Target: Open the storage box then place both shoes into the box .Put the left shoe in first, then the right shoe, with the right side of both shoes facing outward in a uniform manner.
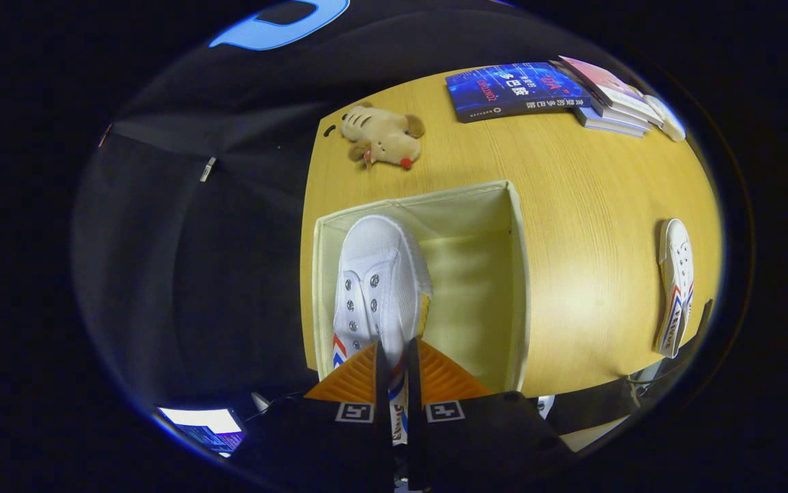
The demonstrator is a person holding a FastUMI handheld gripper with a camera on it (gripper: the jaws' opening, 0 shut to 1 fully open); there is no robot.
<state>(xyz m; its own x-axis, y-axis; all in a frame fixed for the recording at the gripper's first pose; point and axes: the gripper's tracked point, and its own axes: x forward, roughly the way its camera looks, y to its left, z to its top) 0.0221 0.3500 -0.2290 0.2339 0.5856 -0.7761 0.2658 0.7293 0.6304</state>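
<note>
so the gripper [394, 356] has its fingers pinched narrowly on the heel side of a white shoe [376, 281], held over the left part of the open storage box [518, 274], otherwise bare inside. lower it gently, stripe side outward. second shoe [676, 284] lies on the table [572, 205], well right.

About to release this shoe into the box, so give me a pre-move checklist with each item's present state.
1. Storage box open: ok, no lid over it, inside visible.
2. Gripper holding the white shoe: ok, fingers closed on the shoe's heel end.
3. Shoe over the box: ok, toe points into it, along its wall away from the other shoe.
4. Shoe resting on the box floor: cannot tell.
5. Room for the second shoe: ok, space beside the held shoe is free.
6. Second shoe within reach on the table: ok, lying beyond the box's other wall.
</note>
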